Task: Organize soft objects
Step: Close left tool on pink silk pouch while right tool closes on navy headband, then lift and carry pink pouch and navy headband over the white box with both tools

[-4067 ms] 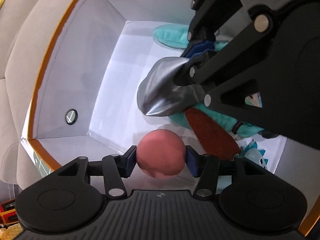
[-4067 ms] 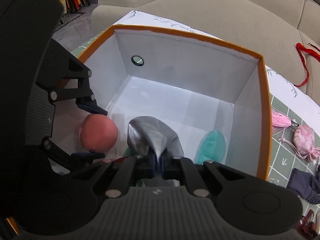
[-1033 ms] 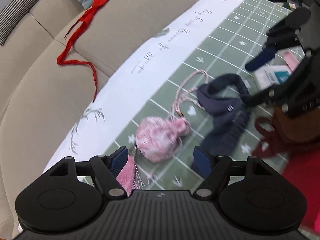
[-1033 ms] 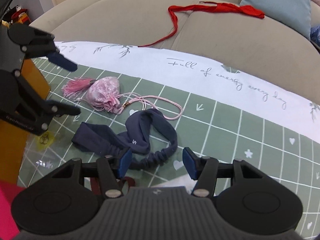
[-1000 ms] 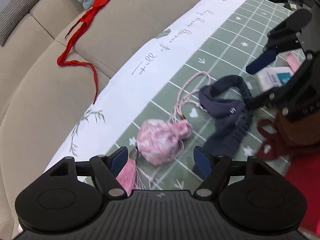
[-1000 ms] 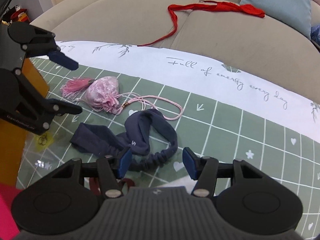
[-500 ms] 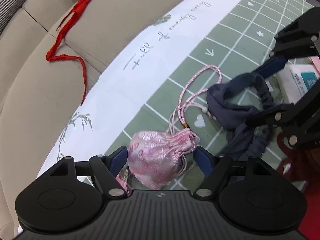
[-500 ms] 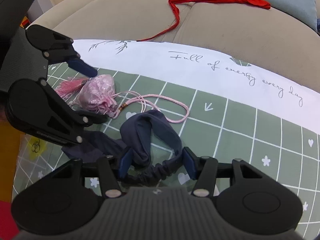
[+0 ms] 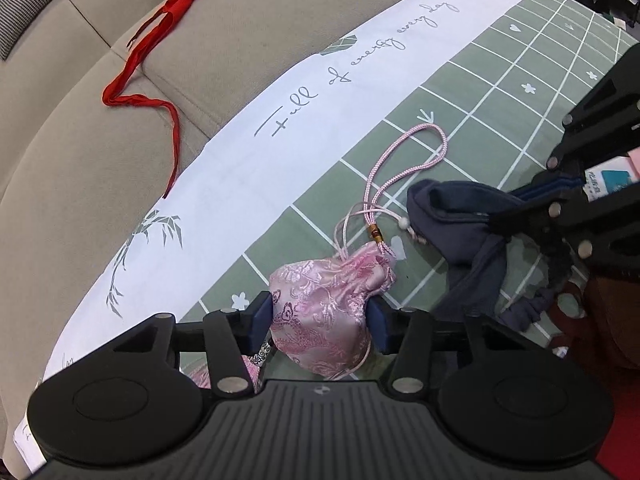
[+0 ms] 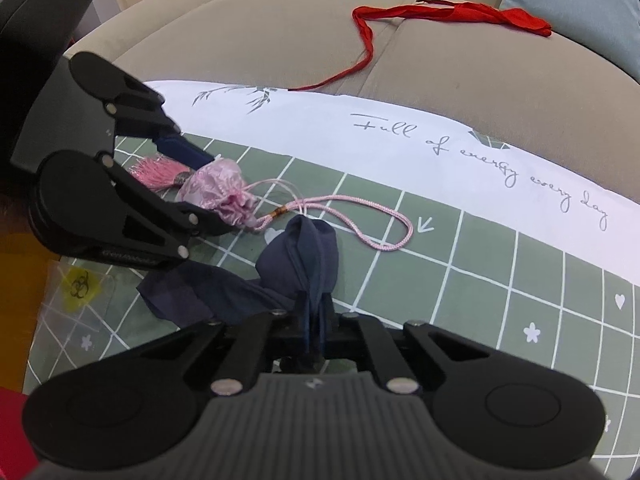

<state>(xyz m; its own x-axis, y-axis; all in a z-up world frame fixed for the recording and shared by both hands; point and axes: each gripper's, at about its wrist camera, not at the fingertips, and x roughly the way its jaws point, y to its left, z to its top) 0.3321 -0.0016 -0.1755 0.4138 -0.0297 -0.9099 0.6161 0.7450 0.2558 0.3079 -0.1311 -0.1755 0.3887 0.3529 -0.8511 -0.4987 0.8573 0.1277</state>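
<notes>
Beige sofa cushions back a surface (image 9: 500, 80) spread with a green checked cloth that has a white lettered border, and on that cloth the two soft things now being dealt with lie just beside each other. A second ago both grippers hung spread above the cloth with nothing between their pads; since then both have closed. The pink pouch (image 9: 328, 312), a satin drawstring bag with a tassel at one end and a pink cord (image 9: 404, 168) trailing away from its neck, now sits between the pads of the left gripper (image 9: 320, 320), whose jaws have just been closing and press on its two sides, though it seems to rest on the cloth. The dark blue headband (image 10: 296, 272), bunched and partly stretched over the checks, is pinched in the right gripper (image 10: 316, 332), whose jaws have just been closing to almost touching, with a fold of the band drawn up between them. Both grips appear made but neither thing looks lifted yet, so the step in hand reads as a double pick-up, with carrying away probably next. The pouch's cord lies against the headband and could drag as the two part. A red ribbon (image 10: 400, 24) lies well apart on the sofa, untouched, and may be left for later.
</notes>
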